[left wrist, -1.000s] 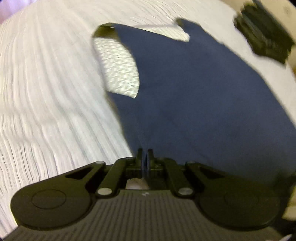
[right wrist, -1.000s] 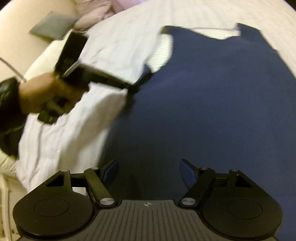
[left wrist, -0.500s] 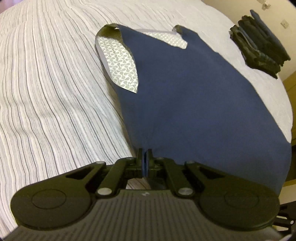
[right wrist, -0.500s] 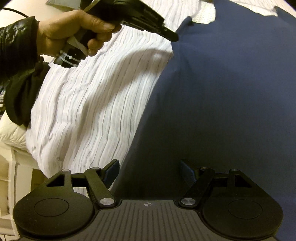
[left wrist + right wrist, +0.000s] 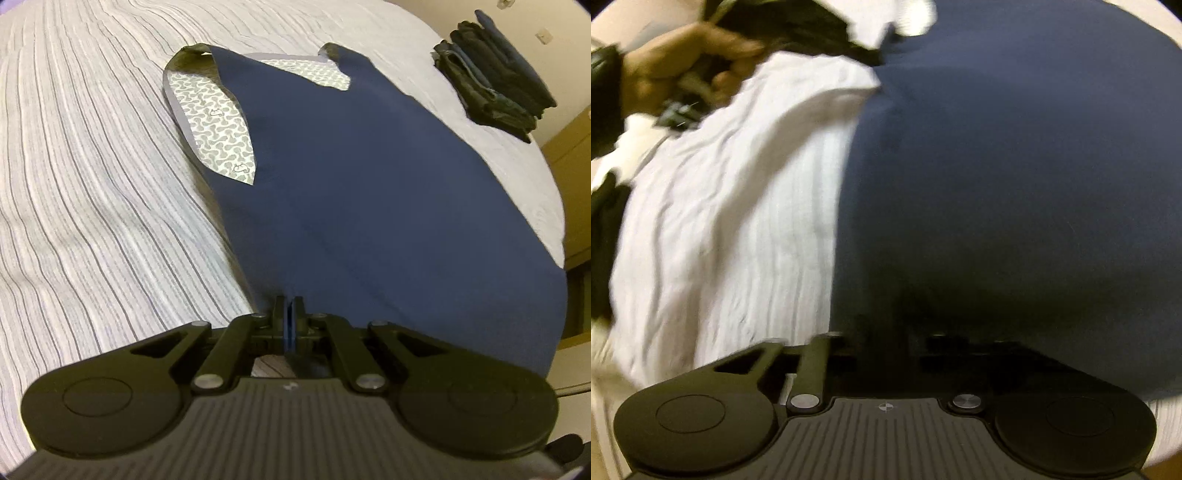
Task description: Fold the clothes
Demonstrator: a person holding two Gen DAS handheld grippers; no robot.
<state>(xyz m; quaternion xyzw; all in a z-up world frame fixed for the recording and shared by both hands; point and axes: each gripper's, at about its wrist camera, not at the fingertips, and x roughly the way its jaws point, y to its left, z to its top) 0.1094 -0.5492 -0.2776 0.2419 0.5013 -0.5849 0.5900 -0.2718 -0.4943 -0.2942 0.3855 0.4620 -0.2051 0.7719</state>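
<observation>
A navy sleeveless top (image 5: 369, 177) with a patterned white lining lies spread on the striped bed sheet (image 5: 92, 221). My left gripper (image 5: 289, 314) is shut on the top's near left hem edge. In the right wrist view the top (image 5: 1015, 166) fills the right side, and the left gripper (image 5: 864, 51) shows at the far edge, held by a hand. My right gripper (image 5: 886, 343) is pressed into the top's near hem; its fingertips are hidden under dark cloth and blur, so its state is unclear.
A stack of dark folded clothes (image 5: 495, 70) sits at the bed's far right corner. A wooden cabinet (image 5: 572, 155) stands past the bed's right edge. The person's hand and black sleeve (image 5: 665, 74) are at upper left in the right wrist view.
My right gripper has moved forward onto the top's hem, and its open fingers are now buried in cloth. The left gripper stays shut on the hem.
</observation>
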